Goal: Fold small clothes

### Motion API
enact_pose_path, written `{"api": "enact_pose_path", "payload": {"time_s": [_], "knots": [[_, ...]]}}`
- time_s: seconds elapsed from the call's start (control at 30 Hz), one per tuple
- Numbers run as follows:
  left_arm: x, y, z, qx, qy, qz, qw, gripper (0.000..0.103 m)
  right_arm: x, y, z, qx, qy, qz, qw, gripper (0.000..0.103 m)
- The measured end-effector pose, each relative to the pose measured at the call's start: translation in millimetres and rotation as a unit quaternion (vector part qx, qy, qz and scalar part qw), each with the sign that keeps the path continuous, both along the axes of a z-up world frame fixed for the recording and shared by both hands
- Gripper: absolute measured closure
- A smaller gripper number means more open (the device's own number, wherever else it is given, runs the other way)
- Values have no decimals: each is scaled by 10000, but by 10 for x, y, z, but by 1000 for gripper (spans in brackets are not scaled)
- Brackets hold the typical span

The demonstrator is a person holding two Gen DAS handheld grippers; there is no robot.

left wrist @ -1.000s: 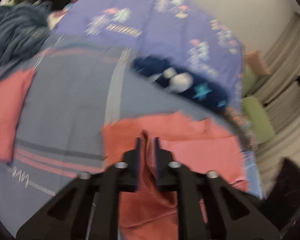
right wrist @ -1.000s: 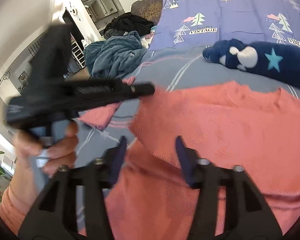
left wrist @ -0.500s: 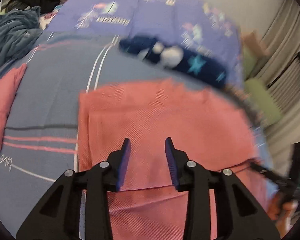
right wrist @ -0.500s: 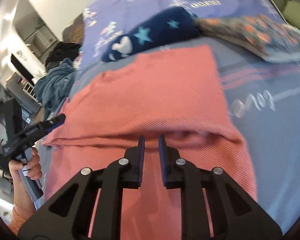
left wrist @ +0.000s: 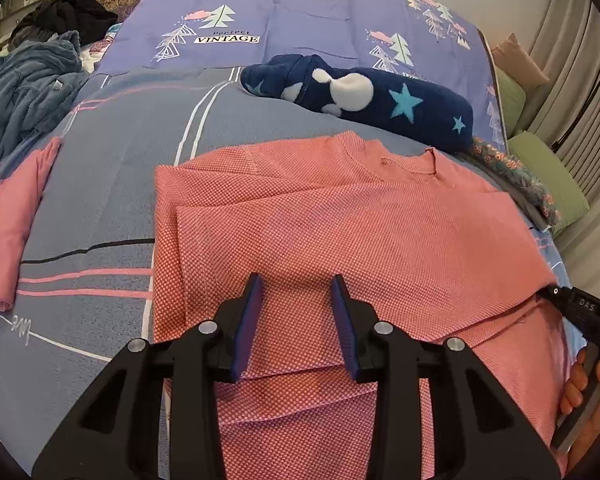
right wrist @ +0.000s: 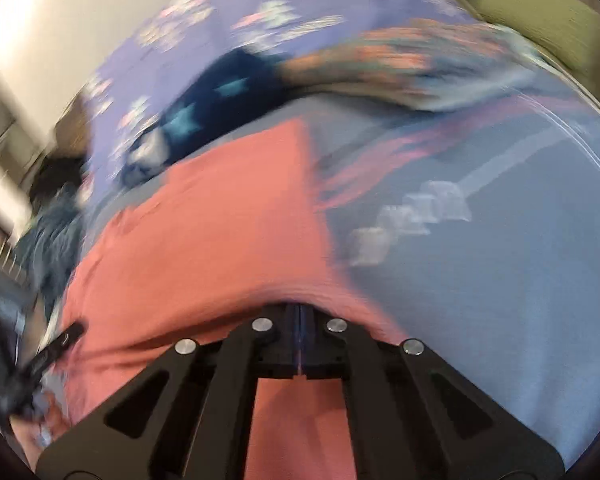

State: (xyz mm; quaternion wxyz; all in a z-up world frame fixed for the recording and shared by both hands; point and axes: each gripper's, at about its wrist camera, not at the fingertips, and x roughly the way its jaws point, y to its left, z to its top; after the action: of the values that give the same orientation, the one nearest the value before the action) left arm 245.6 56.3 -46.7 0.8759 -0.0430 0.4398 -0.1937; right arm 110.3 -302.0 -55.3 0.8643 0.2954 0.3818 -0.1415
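The bed (left wrist: 112, 128) fills the view, grey-blue cover with stripes, and the coral shirt (left wrist: 340, 216) lies flat across its middle, left side folded inward. A navy star-print plush (left wrist: 364, 96) sits beyond the collar, and a folded pink garment (left wrist: 8, 224) lies apart at the left. Left tool (left wrist: 296, 320) hovers over the shirt, jaws parted, nothing gripped. Right tool (right wrist: 299, 320) is clenched on the shirt's right edge, the view blurred.
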Motion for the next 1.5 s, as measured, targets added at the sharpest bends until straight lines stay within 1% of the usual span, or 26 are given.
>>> {"api": "enact_pose_path", "payload": {"time_s": [0.07, 0.17, 0.23, 0.3, 0.37, 0.47, 0.5, 0.53, 0.57, 0.6, 0.63, 0.67, 0.77, 0.83, 0.9, 1.0, 1.07, 1.1, 1.13, 1.17, 1.23, 1.3, 1.37, 1.4, 1.43, 1.5], "knots": [[10, 47, -1, -180, 32, -4, 9998, 66, -82, -114, -43, 349, -2, -19, 9994, 103], [-6, 97, 17, -343, 39, 32, 9994, 66, -194, -126, 15, 365, 129, 168, 9991, 103], [-40, 118, 60, -343, 25, 90, 9994, 66, -304, -149, 89, 475, 165, 178, 9986, 94], [-72, 140, 126, -386, 25, 126, 9992, 66, -372, -132, 224, 380, 10, 209, 9991, 93], [-80, 175, 212, -632, -14, 75, 9980, 66, -285, 14, 426, -47, -276, 614, 9977, 91], [-26, 181, 250, -724, -48, 80, 9973, 66, -31, 285, 577, -239, -720, 1436, 9867, 78], [3, 172, 231, -698, -11, 97, 9975, 66, 57, 338, 559, -198, -802, 1667, 9825, 69], [64, 161, 156, -517, 67, 191, 9985, 66, 180, 385, 480, -394, -601, 1663, 9835, 61], [108, 151, 72, -213, 90, 314, 9992, 67, 273, 402, 360, -742, -180, 1450, 9865, 58], [144, 150, -26, -59, 42, 268, 9996, 67, 355, 392, 198, -980, 318, 1237, 9870, 58], [133, 187, -24, -215, -1, 253, 9995, 67, 351, 322, 35, -818, 328, 1196, 9889, 58], [125, 235, -3, -376, 21, 274, 9989, 67, 287, 290, 46, -760, 128, 1166, 9902, 58], [89, 299, 79, -462, -3, 352, 9983, 67, 223, 314, 178, -958, 217, 1203, 9879, 58], [45, 249, 191, -472, -160, 342, 9982, 66, 220, 308, 326, -891, -30, 1345, 9869, 58], [27, 159, 299, -566, -317, 141, 9978, 66, 383, 340, 487, -1115, -186, 1439, 9831, 58], [73, -146, 367, -109, -521, -81, 9986, 50, 780, 351, 578, -1338, -195, 1506, 9793, 58], [169, -337, 261, 451, -445, -167, 9979, 30, 1053, 258, 434, -1510, 163, 1343, 9792, 51], [228, -397, 154, 828, -332, -100, 9960, 25, 1174, 219, 290, -1730, 566, 1223, 9757, 36], [301, -415, -16, 1144, -155, 18, 9933, 16, 1280, 145, 46, -1869, 846, 1221, 9711, 24], [307, -370, -61, 965, -204, 56, 9951, 13, 1233, 72, 6, -1798, 562, 1159, 9752, 23], [305, -273, -17, 665, -183, 29, 9976, 13, 1185, -5, 42, -1588, 514, 1146, 9793, 23], [279, -232, 5, 627, -230, -1, 9978, 13, 1130, 38, 76, -1812, 508, 1182, 9750, 24], [172, -199, 94, 685, -339, 104, 9970, 13, 997, 17, 149, -1753, 440, 1064, 9778, 25], [92, -190, 151, 620, -393, 113, 9972, 13, 912, -13, 185, -1641, 386, 1022, 9804, 26], [-78, -110, 255, 354, -516, -9, 9980, 13, 731, -35, 272, -1384, 218, 1043, 9846, 26], [-311, -10, 366, 79, -666, -185, 9976, 13, 332, -19, 413, -1060, -169, 1339, 9852, 27]]}}
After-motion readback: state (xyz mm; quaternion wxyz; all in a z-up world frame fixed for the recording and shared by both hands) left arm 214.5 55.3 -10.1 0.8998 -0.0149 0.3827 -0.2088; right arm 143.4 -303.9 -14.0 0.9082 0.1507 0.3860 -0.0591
